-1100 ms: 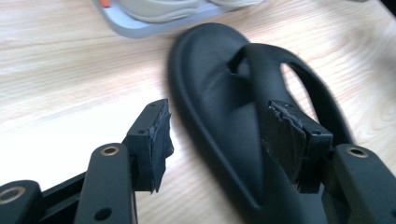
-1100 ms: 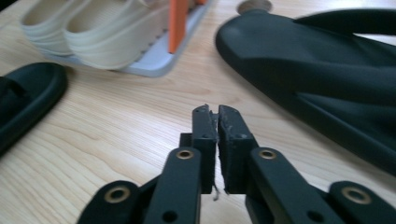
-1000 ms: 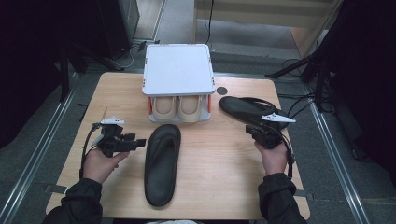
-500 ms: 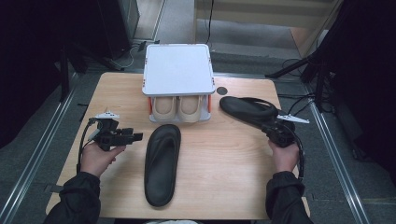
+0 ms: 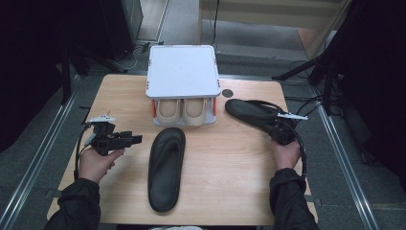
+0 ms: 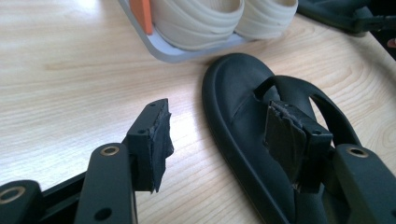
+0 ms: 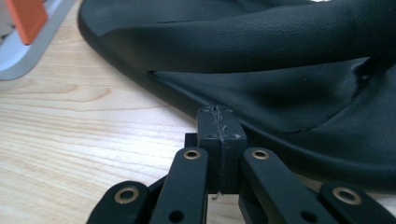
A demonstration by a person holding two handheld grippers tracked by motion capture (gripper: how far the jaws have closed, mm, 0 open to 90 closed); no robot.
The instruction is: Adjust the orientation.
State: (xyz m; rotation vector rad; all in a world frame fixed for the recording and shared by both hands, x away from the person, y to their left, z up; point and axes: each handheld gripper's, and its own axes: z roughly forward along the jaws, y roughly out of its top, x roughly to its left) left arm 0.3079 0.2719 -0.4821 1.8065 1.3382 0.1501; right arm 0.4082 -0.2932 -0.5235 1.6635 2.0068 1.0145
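Holding the left tongs (image 5: 135, 139) released, jaws standing wide apart, hovering over bare counter (image 5: 230, 158) just left of the near black sandal (image 5: 166, 167). Seeing, in the left gripper view, that sandal (image 6: 243, 116) lying beyond the spread jaws, its strap behind the right-hand pad, nothing gripped between them. Lying lengthwise in the counter's middle, toe toward the grey shoe rack (image 5: 182, 72), close to it but apart. Keeping a pair of cream slippers (image 5: 182, 111) on the rack's lower shelf. Resting the right tongs (image 5: 280, 136) at the heel end of the far black sandal (image 5: 249, 111), to the right of the rack. Showing the right jaws (image 7: 218, 135) clenched, pads pressed flat together with nothing between them, tips right at the edge of that sandal (image 7: 261, 60); contact impossible to tell.
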